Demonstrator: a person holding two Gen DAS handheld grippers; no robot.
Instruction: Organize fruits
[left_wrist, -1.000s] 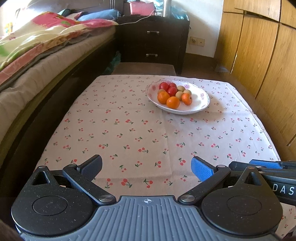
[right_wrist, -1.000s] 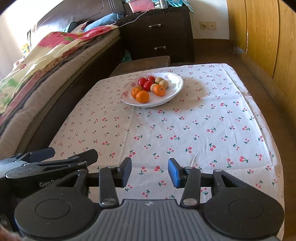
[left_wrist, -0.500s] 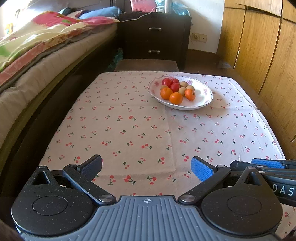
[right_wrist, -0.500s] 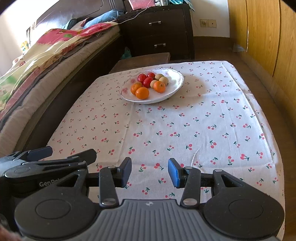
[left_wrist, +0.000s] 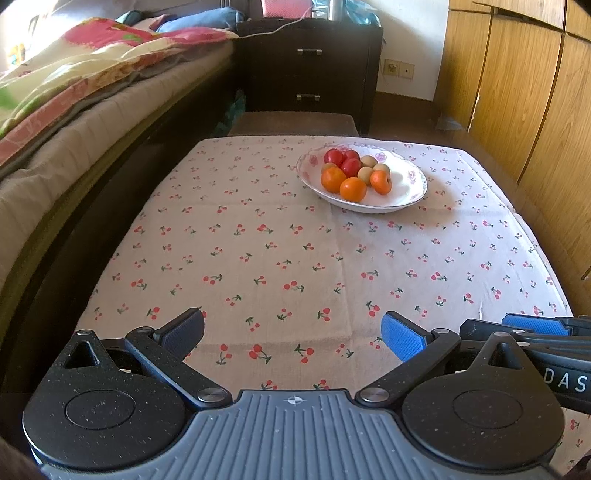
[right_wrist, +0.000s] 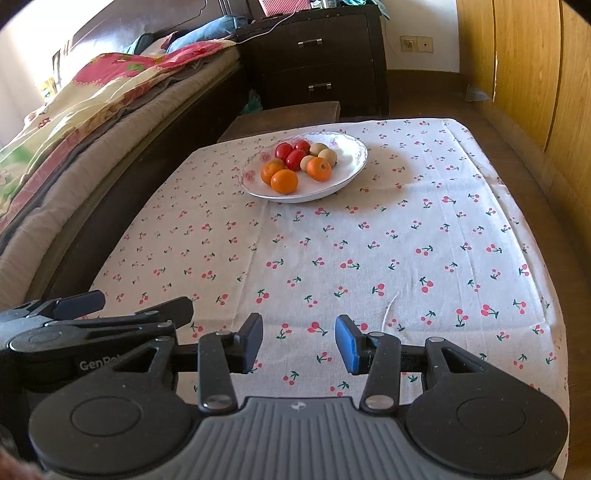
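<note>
Nearest the cameras, the left gripper (left_wrist: 291, 334) hovers over the near edge of the table with its jaws spread wide and nothing between them, and the right gripper (right_wrist: 299, 341) sits just beside it, jaws apart by a narrower gap and likewise empty; each shows at the edge of the other's view, the right one low on the right in the left wrist view (left_wrist: 535, 326). Beneath them stretches a tablecloth (left_wrist: 295, 258) printed with small red cherries, flat apart from a faint crease. Toward the far end of the table, right of centre in the left view, rests a shallow white plate (left_wrist: 406, 194) with a pink floral rim — the fruit sits clustered on its left half, well apart from both grippers. Three oranges (left_wrist: 352, 189) lie at the front of the pile, three glossy red fruits (left_wrist: 350, 167) behind them, and several small tan round ones (left_wrist: 365, 174) to the right. Beyond the table stand a low brown stool (left_wrist: 295, 123), a dark chest of drawers (left_wrist: 308, 74) and, on the left, a bed (left_wrist: 74, 122) with a flowered quilt. Compared with a second ago, the plate appears a little farther up the left view and the jaw gaps are unchanged — the fruit has not moved on the plate.
</note>
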